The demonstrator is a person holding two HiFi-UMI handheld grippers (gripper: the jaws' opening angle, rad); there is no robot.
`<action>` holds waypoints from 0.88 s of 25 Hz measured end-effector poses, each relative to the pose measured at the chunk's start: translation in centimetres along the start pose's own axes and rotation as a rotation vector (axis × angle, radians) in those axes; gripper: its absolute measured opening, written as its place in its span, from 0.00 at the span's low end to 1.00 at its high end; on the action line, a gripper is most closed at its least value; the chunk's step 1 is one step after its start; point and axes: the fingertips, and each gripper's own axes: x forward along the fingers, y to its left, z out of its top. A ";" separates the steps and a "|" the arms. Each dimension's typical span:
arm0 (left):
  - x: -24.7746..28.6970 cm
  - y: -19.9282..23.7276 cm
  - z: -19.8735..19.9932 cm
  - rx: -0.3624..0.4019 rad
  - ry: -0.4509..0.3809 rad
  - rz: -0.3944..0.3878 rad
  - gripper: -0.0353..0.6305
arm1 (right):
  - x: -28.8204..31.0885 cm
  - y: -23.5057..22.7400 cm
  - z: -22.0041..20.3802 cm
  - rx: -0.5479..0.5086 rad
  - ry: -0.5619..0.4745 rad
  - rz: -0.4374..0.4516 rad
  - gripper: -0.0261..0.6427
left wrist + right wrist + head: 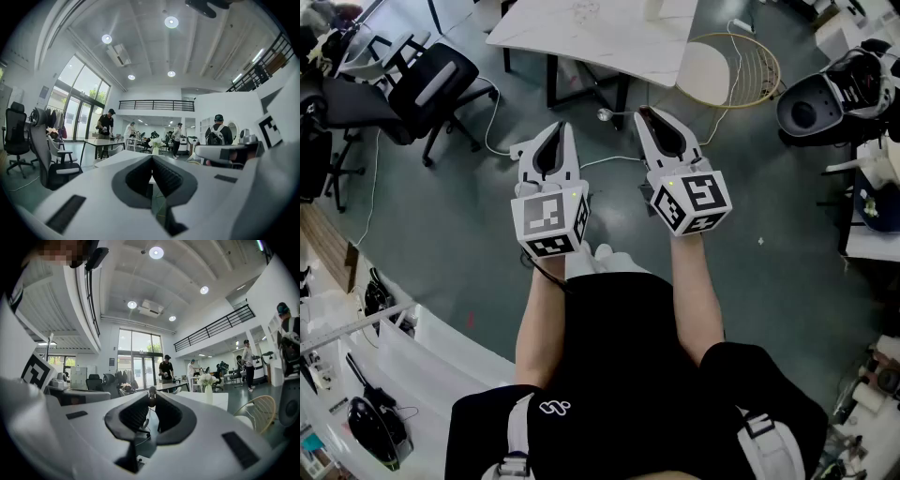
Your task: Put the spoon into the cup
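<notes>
At the upper left of the head view, a black office chair [431,80] is seen on the grey floor [469,216]. Just left of centre, the left gripper [558,129] is held level above that floor, with its marker cube [549,221] turned toward the camera. In the left gripper view its jaws are shown pressed together along their pads, with nothing caught between them. At top centre, beyond both grippers, a white table [600,33] is seen. Right of centre, the right gripper [644,114] is held level beside the left one, the two near but not touching. In the right gripper view its jaws are shown slightly apart, a narrow slit is left between the pads, and nothing is gripped. Further right, a round wicker chair [741,70] is seen on the floor. No spoon or cup can be made out in any view.
</notes>
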 end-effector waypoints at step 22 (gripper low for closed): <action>2.8 -4.0 1.3 0.017 -0.021 -0.047 0.08 | -1.1 -5.0 2.4 -0.040 -0.046 -0.061 0.11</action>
